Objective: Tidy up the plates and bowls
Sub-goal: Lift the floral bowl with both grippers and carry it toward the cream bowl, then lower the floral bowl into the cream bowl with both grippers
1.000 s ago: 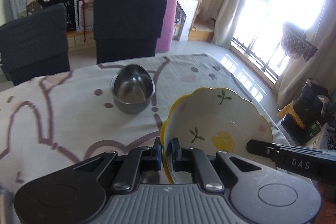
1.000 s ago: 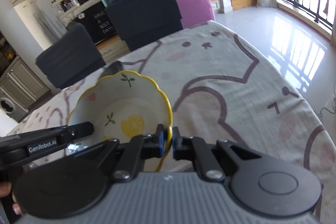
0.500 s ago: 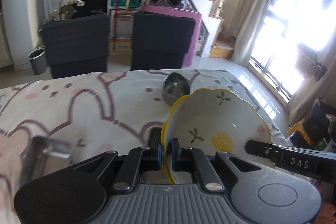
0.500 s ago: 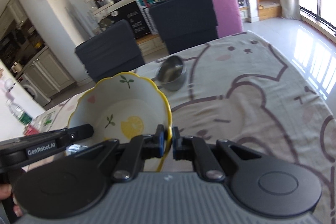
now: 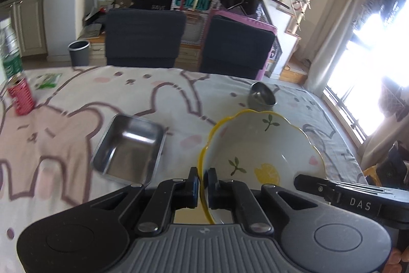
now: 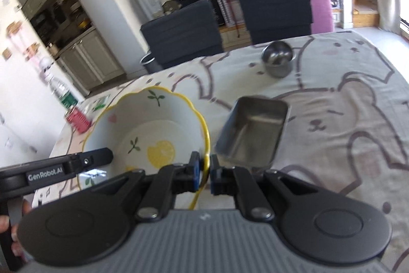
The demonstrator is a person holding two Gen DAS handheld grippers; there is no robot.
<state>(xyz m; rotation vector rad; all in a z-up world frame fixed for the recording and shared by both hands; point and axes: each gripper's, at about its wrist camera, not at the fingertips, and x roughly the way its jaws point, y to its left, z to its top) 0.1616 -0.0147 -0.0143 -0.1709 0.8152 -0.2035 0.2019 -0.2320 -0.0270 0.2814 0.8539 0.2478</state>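
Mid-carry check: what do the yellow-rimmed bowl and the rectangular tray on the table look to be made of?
Yellow-rimmed bowl: likely glazed ceramic, going by its glossy white surface, painted lemon and leaves, and scalloped rim. Rectangular tray: probably stainless steel, with a brushed grey sheen, bright reflections and a thin rolled edge.

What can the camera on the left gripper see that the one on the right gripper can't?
Only the left wrist view shows the bright window and curtain. Only the right wrist view shows the kitchen cabinets and the person's fingers. Both show the yellow-rimmed bowl, pinched at opposite rims by the left gripper and right gripper, plus the steel tray, small steel bowl and red can.
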